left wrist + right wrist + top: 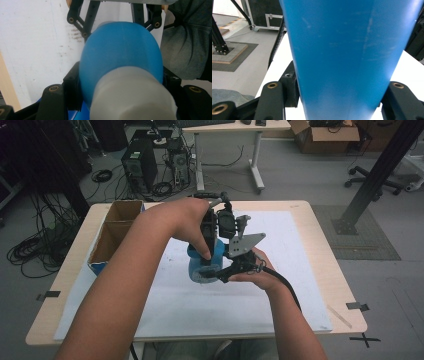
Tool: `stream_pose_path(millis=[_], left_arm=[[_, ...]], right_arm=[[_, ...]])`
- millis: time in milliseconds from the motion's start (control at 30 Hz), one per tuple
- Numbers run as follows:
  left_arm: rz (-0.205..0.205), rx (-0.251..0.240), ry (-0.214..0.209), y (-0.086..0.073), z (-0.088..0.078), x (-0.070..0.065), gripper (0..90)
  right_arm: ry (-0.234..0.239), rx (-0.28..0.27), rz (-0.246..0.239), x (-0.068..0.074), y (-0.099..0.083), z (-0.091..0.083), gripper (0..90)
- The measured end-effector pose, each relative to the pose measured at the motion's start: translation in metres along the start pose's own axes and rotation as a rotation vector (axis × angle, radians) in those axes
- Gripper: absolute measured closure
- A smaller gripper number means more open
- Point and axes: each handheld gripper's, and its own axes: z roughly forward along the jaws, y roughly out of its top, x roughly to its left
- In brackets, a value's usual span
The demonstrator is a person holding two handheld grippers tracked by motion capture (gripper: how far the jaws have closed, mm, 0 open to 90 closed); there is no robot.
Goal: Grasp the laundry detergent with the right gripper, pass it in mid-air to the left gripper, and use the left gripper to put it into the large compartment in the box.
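- Blue bottle (204, 265): high view; stands near the middle of the white sheet (300, 270) on the bench (325, 245), largely covered by the person's two hands. Only its blue body shows between them.
- Left hand-held gripper (212, 232): high view; comes down on the bottle from above and the far side, the left hand (187, 220) wrapped over it, one finger lying against the blue body.
- Right hand-held gripper (227, 270): high view; meets the bottle from the person's right, grey three-cornered plate (245, 244) on top, cable (285, 287) trailing back along the right forearm. How the jaws stand cannot be made out here.
- Cardboard box (117, 227): high view; open, at the left far corner of the bench, well apart from the bottle.
- Blue bottle (120, 55): left gripper view; rounded blue shoulder with a pale grey cap (132, 95) nearest the camera. The black jaws sit closed against its two sides, gripping it. The other gripper's linkage (85, 22) shows beyond, over the white sheet.
- Blue bottle (347, 57): right gripper view; smooth blue wall, faintly scuffed, no cap visible. The jaws press both sides and hold it. Grey floor (239, 67) and a black wheeled case (265, 16) show at left.
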Motion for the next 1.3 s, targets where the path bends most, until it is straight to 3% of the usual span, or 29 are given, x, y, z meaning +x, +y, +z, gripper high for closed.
stream_pose_path(millis=[867, 1000, 1100, 1300], left_arm=[[-0.015, -0.003, -0.012, 0.0, -0.009, -0.001, 38.0], [-0.006, -0.004, -0.018, 0.0, -0.01, -0.002, 38.1], [0.008, -0.003, -0.023, 0.0, -0.011, -0.002, 38.1], [-0.009, -0.011, -0.026, 0.0, -0.011, -0.003, 38.1]], right_arm=[[0.007, -0.048, 0.008, 0.002, 0.001, -0.004, 41.7], [0.007, -0.071, 0.042, 0.002, 0.001, -0.004, 28.2], [0.002, -0.067, 0.055, 0.002, -0.001, -0.003, 22.2], [-0.012, -0.074, 0.092, 0.004, -0.003, -0.005, 12.4]])
